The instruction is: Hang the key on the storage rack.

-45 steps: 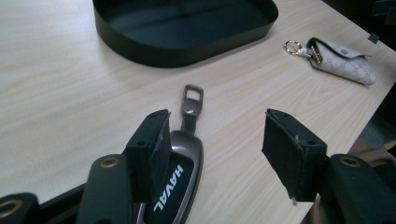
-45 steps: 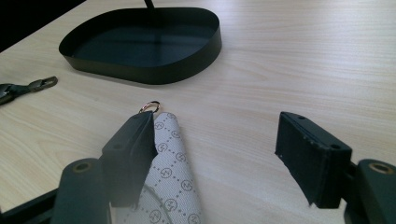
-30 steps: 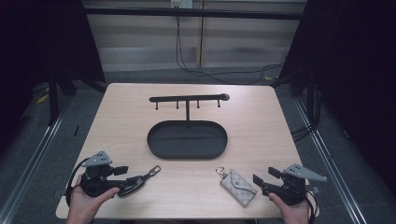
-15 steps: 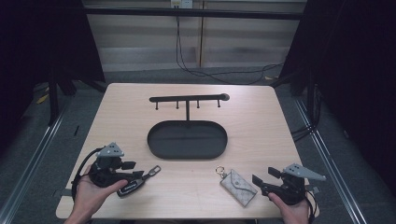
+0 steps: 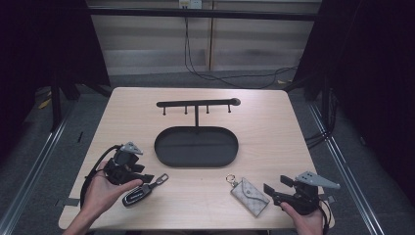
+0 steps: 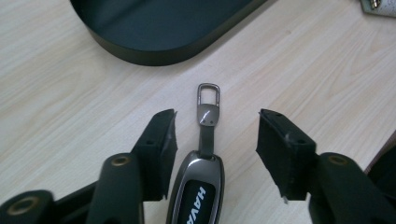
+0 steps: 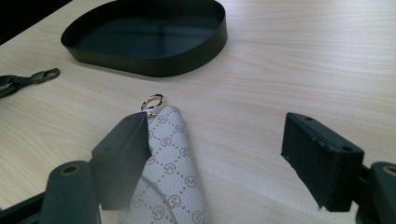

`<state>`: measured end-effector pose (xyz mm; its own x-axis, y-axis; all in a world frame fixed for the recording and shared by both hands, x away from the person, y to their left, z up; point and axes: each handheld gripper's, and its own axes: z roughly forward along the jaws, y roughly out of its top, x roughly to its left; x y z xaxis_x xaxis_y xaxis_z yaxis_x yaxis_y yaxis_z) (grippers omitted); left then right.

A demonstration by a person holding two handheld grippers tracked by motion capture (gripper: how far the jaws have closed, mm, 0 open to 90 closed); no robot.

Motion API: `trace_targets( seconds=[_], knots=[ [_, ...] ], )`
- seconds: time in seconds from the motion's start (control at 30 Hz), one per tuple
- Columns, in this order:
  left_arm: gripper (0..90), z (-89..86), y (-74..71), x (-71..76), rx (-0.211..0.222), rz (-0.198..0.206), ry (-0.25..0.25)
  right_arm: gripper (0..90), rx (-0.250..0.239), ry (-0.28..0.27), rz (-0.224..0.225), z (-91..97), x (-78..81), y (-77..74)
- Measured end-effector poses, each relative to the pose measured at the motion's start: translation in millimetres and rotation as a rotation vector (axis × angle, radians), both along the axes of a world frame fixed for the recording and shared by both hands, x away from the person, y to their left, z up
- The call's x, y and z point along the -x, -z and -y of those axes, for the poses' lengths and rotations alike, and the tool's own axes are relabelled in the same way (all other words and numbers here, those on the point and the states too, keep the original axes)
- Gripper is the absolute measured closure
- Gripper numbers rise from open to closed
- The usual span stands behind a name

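A dark key fob (image 5: 137, 195) with a strap and metal clasp lies on the table (image 5: 274, 132) at the front left. My left gripper (image 5: 145, 180) stands over it. In the left gripper view the key fob (image 6: 200, 186) lies between the jaws of my left gripper (image 6: 217, 135), nearer the left one, with neither pad pressing on it; these jaws have just been opening. A grey patterned pouch (image 5: 249, 195) with a ring lies at the front right. My right gripper (image 7: 217, 135) is open and has just widened; the pouch (image 7: 170, 158) lies by its left jaw.
A black oval tray (image 5: 195, 165) sits mid-table, and behind it stands a black bar rack (image 5: 195, 104) with several pegs. The tray's wall (image 6: 154, 53) is just beyond the fob's clasp. Dark floor and rails surround the table.
My left hand and gripper have moved right along the front of the table, onto the key fob. The right gripper and the pouch have stayed put.
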<state>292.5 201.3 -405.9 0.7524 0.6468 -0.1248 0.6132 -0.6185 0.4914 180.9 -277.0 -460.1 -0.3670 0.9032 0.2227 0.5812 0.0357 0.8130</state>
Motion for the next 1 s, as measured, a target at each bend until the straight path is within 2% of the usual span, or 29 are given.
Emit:
trace_targets(
  seconds=[0.03, 0.07, 0.13, 0.2, 0.3, 0.47, 0.5, 0.57, 0.73, 1.0],
  knots=[
    [46.5, 0.0, 0.0, 0.0, 0.0, 0.0, 0.0, 23.4, 0.0, 0.0, 0.0, 0.0, 0.0, 0.0],
    [46.4, 3.7, 2.8, -3.4, -0.029, -0.017, 0.007, 23.4, -0.001, 0.001, -0.002, -0.2, -0.3, 0.0],
    [48.1, 7.0, 5.5, -6.0, -0.05, -0.042, 0.012, 23.4, 0.0, 0.0, -0.003, -0.3, -0.4, 0.2],
    [48.8, 9.5, 7.7, -8.8, -0.064, -0.044, 0.007, 23.4, 0.001, 0.001, -0.006, -0.5, -0.3, 0.1],
    [47.8, 12.7, 10.8, -14.3, -0.081, -0.069, 0.014, 23.4, 0.0, -0.002, -0.006, -0.4, -0.4, 0.3],
    [52.9, 15.2, 15.9, -20.4, -0.091, -0.107, 0.026, 23.4, 0.001, -0.004, -0.004, -0.5, -0.4, 0.3],
    [53.3, 16.3, 18.4, -23.3, -0.099, -0.134, 0.038, 23.4, 0.002, -0.005, -0.004, -0.5, -0.5, 0.3],
    [54.3, 17.9, 20.2, -25.4, -0.104, -0.149, 0.053, 23.4, 0.003, -0.004, -0.005, -0.6, -0.7, 0.4],
    [55.3, 24.5, 25.1, -28.7, -0.131, -0.169, 0.085, 23.4, 0.005, -0.006, -0.005, -0.6, -0.7, 0.5],
    [61.9, 33.5, 33.2, -34.5, -0.162, -0.187, 0.126, 23.4, 0.006, -0.011, -0.007, -0.7, -1.0, 0.8]
  ],
)
